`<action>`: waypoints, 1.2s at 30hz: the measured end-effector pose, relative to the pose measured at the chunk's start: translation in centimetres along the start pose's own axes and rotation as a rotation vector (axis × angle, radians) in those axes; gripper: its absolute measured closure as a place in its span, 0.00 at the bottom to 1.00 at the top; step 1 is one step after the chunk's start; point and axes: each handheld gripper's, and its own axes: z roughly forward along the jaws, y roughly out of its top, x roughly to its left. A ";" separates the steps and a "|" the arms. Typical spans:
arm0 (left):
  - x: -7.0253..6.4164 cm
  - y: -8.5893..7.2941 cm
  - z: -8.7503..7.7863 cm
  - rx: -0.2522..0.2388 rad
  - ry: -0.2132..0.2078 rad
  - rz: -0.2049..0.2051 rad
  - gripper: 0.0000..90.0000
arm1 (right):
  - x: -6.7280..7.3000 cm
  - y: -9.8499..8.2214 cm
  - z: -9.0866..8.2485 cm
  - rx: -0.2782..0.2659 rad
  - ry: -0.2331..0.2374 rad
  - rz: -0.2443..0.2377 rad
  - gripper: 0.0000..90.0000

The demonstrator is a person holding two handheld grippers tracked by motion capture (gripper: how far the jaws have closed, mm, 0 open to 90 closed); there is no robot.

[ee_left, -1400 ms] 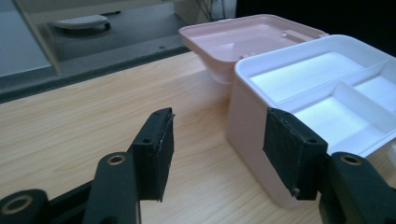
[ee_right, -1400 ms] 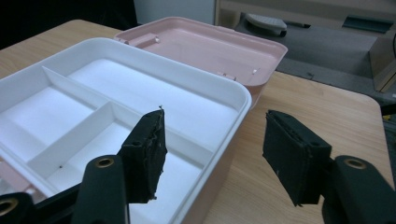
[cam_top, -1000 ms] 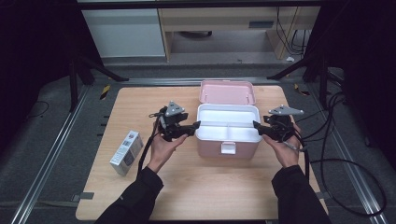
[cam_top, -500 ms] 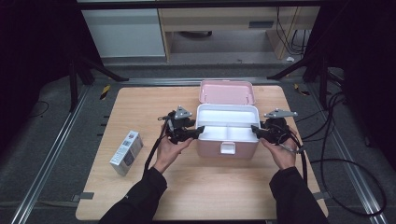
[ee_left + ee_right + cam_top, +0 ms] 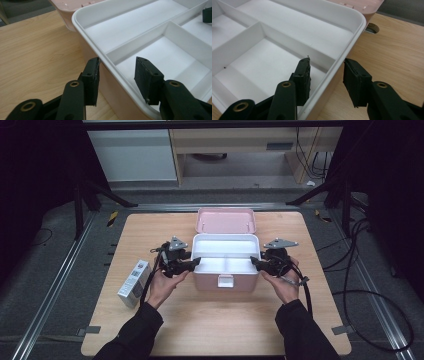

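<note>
A pink box [image 5: 225, 281] with a white divided tray [image 5: 225, 246] stands open mid-table, its pink lid [image 5: 225, 220] laid back. My left gripper [image 5: 196, 262] straddles the tray's left rim [image 5: 86, 37]. One pad [image 5: 91, 75] is outside the wall and the other inside, with a gap showing. The jaws of the left gripper [image 5: 116, 67] have just been closing around that rim. My right gripper [image 5: 254, 262] straddles the right rim [image 5: 352, 42], one pad [image 5: 303, 75] inside the tray, the other by the outer wall. The jaws of the right gripper [image 5: 325, 68] have just been opening slightly.
A small grey-and-white carton [image 5: 134, 283] lies near the table's left edge. Bare wood [image 5: 225, 320] stretches between the box and the front edge. A cable [image 5: 305, 290] trails from the right gripper across the table's right side.
Both hands have come a little nearer and lower along the box ends, the right one moving in leftward. The left jaws stand narrower than a second ago.
</note>
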 end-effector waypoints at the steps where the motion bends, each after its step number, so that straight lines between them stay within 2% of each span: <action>1: 0.1 -0.2 -0.3 0.000 0.005 -0.001 0.61 | 0.2 0.1 0.1 -0.003 0.003 -0.004 0.64; 9: 0.7 -0.9 -1.3 0.002 0.014 -0.008 0.61 | 1.8 0.3 0.5 -0.006 0.017 -0.011 0.64; 12: 0.8 -0.9 -1.3 0.003 0.035 -0.003 0.62 | 2.2 0.3 0.5 0.000 0.017 -0.001 0.64; 14: 0.9 -1.1 -1.1 0.024 0.048 0.008 0.62 | 2.3 0.3 0.5 0.000 0.018 -0.005 0.64; 19: 1.0 -1.2 -1.0 0.014 0.037 -0.001 0.62 | 2.4 0.4 0.6 0.001 0.022 -0.003 0.64; 20: 1.0 -1.2 -1.1 0.016 0.039 0.010 0.62 | 2.4 0.4 0.5 0.003 0.023 -0.004 0.63; 21: 1.0 -1.1 -1.4 0.002 0.037 0.028 0.60 | 2.3 0.5 0.3 -0.008 0.021 -0.036 0.61; 22: 1.0 -1.1 -1.4 0.002 0.037 0.028 0.59 | 2.3 0.5 0.3 -0.008 0.021 -0.036 0.61; 24: 1.2 -0.6 -2.3 -0.026 0.040 0.040 0.56 | 2.0 1.0 -0.5 -0.049 0.018 -0.042 0.53; 27: 1.7 -0.3 -3.1 -0.056 0.029 0.043 0.51 | 1.5 1.3 -1.3 -0.093 0.018 -0.044 0.51; 29: 2.3 0.2 -4.1 -0.094 0.033 0.065 0.46 | 0.6 1.7 -2.2 -0.131 0.044 -0.048 0.46; 31: 2.5 0.3 -4.3 -0.102 0.034 0.073 0.45 | 0.4 1.8 -2.4 -0.135 0.048 -0.052 0.46; 32: 2.8 0.4 -4.5 -0.105 0.034 0.088 0.46 | -0.2 1.9 -2.8 -0.143 0.059 -0.065 0.44; 34: 3.2 0.5 -4.6 -0.095 0.017 0.114 0.47 | -0.5 2.0 -2.9 -0.136 0.066 -0.073 0.43; 35: 3.5 0.5 -4.7 -0.109 0.020 0.138 0.47 | -0.9 2.2 -3.0 -0.133 0.057 -0.098 0.43; 36: 3.5 0.5 -4.7 -0.109 0.020 0.138 0.46 | -1.1 2.3 -3.1 -0.130 0.051 -0.105 0.43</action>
